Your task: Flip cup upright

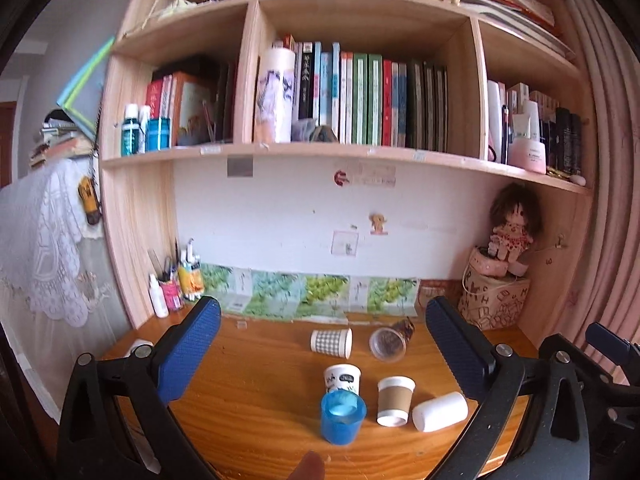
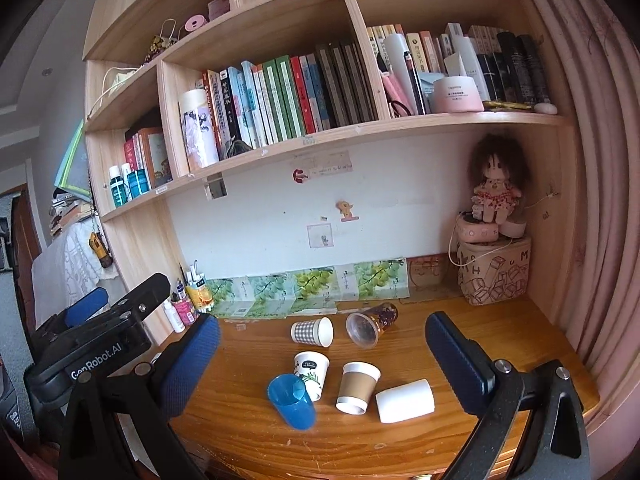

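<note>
Six cups on the wooden desk (image 1: 256,412), all ahead of and between the spread fingers in both views. Blue plastic cup (image 1: 343,416) stands upright, closest to the left gripper (image 1: 324,344), touching the white printed cup (image 1: 342,378) behind it. Brown-sleeved paper cup (image 1: 394,400) stands mouth down just right of those. Plain white cup (image 1: 440,411) lies on its side nearer the right finger. Further out, checked cup (image 1: 331,343) and clear plastic cup (image 1: 387,344) also lie on their sides. Left gripper wide apart, holding nothing. Right gripper (image 2: 322,354) also wide apart, holding nothing, hovering above the desk. Bookshelf (image 1: 320,152) and doll (image 1: 514,224) behind.
</note>
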`<state>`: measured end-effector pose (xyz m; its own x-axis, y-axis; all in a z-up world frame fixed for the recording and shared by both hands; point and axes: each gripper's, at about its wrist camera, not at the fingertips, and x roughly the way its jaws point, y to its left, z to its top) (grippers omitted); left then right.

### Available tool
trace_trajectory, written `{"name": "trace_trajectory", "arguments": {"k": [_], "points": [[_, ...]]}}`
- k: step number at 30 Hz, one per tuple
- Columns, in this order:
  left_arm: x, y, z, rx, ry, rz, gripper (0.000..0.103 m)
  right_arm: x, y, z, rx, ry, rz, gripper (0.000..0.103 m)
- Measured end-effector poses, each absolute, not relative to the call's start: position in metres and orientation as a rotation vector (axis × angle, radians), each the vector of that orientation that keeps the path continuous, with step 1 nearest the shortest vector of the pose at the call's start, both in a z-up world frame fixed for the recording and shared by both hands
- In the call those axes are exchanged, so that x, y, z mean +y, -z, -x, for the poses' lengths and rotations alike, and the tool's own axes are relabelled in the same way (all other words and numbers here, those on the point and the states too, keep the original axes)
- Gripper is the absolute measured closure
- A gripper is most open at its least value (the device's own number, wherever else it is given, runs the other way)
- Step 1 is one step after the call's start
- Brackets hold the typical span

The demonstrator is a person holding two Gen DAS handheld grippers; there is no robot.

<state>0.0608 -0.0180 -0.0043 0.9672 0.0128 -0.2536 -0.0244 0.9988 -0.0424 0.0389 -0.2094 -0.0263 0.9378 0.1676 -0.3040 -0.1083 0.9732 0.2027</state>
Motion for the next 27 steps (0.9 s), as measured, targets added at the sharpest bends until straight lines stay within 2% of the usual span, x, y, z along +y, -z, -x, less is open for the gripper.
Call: {"name": "trace_trajectory", "arguments": {"k": [13,27], "points": [[-0.022,0.001,-0.049,0.214,-0.008,-0.002,0.001,-0.210,0.024,-0.023,0.272,-0.108,-0.223,0.000],[-0.021,0.003,-0.048,0.251,-0.016,-0.009,0.000,-0.207,0.024,-0.024,0.287,-0.125,-0.217,0.000]]}}
